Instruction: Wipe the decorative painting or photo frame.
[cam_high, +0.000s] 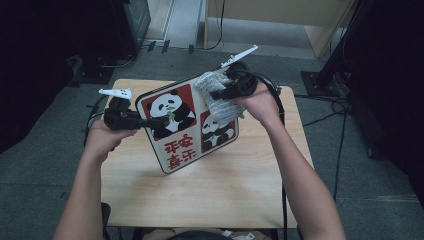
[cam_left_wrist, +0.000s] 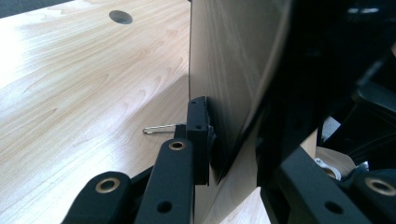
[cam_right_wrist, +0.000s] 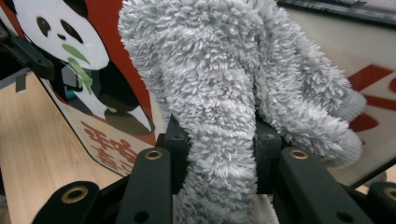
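- The left tongs (cam_high: 150, 122) pinch the panda board's (cam_high: 172, 150) edge, tilting it up off the bench (cam_high: 210, 190).
- The right tongs (cam_high: 216, 94) pinch a fluffy grey cloth (cam_high: 217, 102) on the board's upper right.
- Wiping looks underway; the lower part seems left.

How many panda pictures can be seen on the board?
2. One large panda is on the upper left red panel of the board, beside the left gripper. One smaller panda is at lower right, partly covered by the grey cloth, which may hide more.
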